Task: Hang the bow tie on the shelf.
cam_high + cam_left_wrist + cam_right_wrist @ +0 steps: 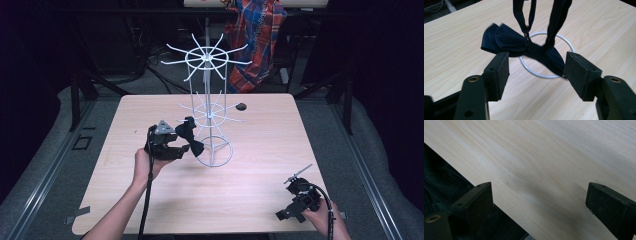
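High view: person is standing at the near edge of the table (150,200), a gripper in each hand. Left gripper (182,147) is hovering beside the white wire rack (207,107), jaws spread wide and gripping nothing. Dark bow tie (190,137) is hanging by its strap from one of the lower prongs of the rack, its bow dangling just ahead of the fingertips, above the rack's base ring (214,152).

Left gripper view is giving the better look: bow tie (521,46) is sitting just beyond the two pads (499,75), roughly centred between them, not touching either. Strap is running up out of frame in two loops. Base ring (547,56) is lying on the table behind and below the bow.

Right gripper (295,200) is idling well apart near the table's front right corner, jaws also spread, looking down on bare wood by the table's edge (499,202).

Judging the step: either closing on the bow or having just let go of it; I cannot tell which. If gripping, the pads ought to be coming forward onto the knot at the middle, not a floppy wing, and lifting the strap up off the prong rather than tugging sideways, which would likely tip the light rack.
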The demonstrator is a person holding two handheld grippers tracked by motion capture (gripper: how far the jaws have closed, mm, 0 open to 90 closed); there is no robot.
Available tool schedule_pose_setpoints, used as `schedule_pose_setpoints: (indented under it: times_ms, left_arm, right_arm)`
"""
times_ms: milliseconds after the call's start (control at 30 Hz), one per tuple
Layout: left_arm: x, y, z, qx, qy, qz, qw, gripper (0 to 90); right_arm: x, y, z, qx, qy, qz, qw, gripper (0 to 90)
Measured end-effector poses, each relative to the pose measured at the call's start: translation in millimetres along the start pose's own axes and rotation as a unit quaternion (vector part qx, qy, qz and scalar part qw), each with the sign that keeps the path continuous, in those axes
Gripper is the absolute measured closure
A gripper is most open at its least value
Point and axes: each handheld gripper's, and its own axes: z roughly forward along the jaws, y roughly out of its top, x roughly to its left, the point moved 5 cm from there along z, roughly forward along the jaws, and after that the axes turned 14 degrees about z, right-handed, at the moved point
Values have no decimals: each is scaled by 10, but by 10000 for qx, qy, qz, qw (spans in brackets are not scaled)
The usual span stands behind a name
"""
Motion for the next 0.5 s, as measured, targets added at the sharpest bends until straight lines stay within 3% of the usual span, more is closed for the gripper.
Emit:
schedule_pose_setpoints:
  times_ms: [167,433,467,500]
  left_arm:
    - [22,-84,-142,140,85,-40,9999,251]
    - [16,-146,-268,247,143,-32,9996,178]
    - [10,-145,-275,266,143,-21,9995,169]
    - [-2,-143,-281,258,151,-11,9996,162]
  right_arm:
    - [5,-7,-19,16,-29,-80,10000,71]
    - [9,-12,-31,46,-10,-117,9999,70]
    - [27,-18,-13,-94,7,43,9999,70]
    - [17,-17,-27,-12,-21,-28,10000,70]
